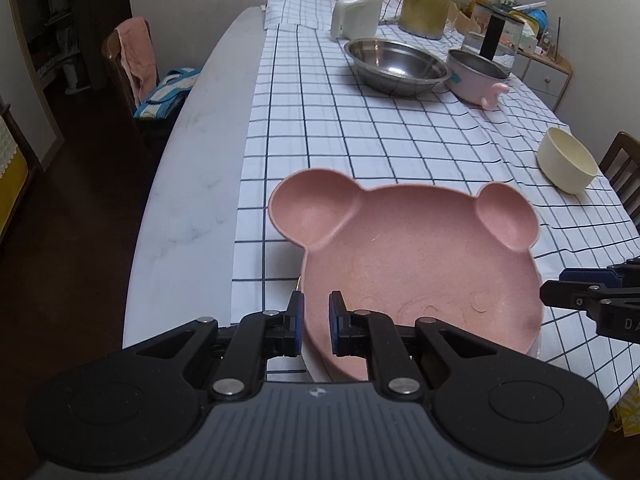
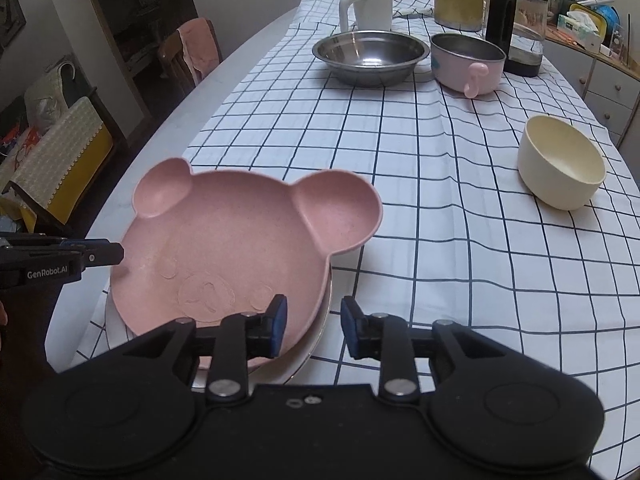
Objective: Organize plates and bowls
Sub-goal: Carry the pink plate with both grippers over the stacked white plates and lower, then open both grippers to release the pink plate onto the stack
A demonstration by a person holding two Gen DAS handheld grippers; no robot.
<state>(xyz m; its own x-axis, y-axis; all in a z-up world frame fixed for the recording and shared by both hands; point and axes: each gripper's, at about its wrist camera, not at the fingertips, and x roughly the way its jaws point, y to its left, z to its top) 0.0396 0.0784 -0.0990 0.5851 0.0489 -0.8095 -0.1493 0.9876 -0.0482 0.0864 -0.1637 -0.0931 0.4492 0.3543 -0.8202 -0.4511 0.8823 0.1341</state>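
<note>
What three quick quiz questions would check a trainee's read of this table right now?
1. True or false: the pink bear-shaped plate lies on top of a white plate.
2. Which gripper straddles the bear plate's rim: A left gripper, B right gripper?
3. Fill in: the pink pot stands between the steel bowl and the glass ____.

Key: 1 true; 2 A, though a small gap shows between its pads; 3 kettle. The cream bowl stands apart, empty.
</note>
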